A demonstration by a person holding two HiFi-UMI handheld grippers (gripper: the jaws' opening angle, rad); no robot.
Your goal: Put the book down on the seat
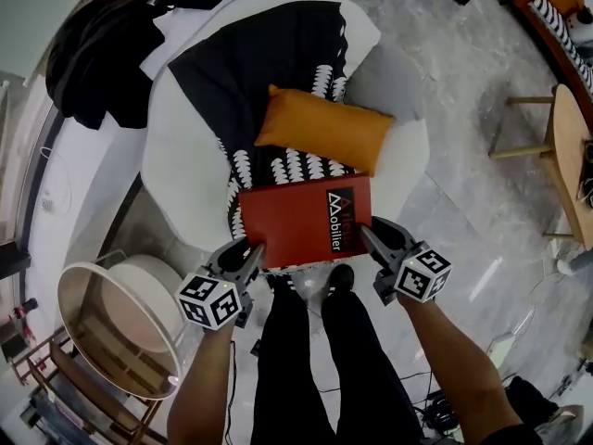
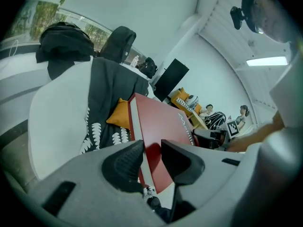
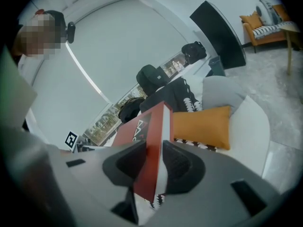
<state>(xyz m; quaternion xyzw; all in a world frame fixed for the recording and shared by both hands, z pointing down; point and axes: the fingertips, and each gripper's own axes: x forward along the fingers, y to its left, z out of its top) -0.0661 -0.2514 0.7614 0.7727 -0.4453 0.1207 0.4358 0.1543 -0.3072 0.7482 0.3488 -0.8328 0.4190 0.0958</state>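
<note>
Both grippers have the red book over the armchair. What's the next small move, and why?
Probably lower the book level onto the black patterned throw in front of the orange cushion, before opening either set of jaws. The left gripper and right gripper each clamp a near corner. The book seems to hang at the armchair's front edge, so releasing now might let it slide off.

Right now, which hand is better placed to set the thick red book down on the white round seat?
Neither clearly: left gripper and right gripper each clamp a near corner of the thick red book over the white round seat, in front of the orange cushion. Lower with both together.
</note>
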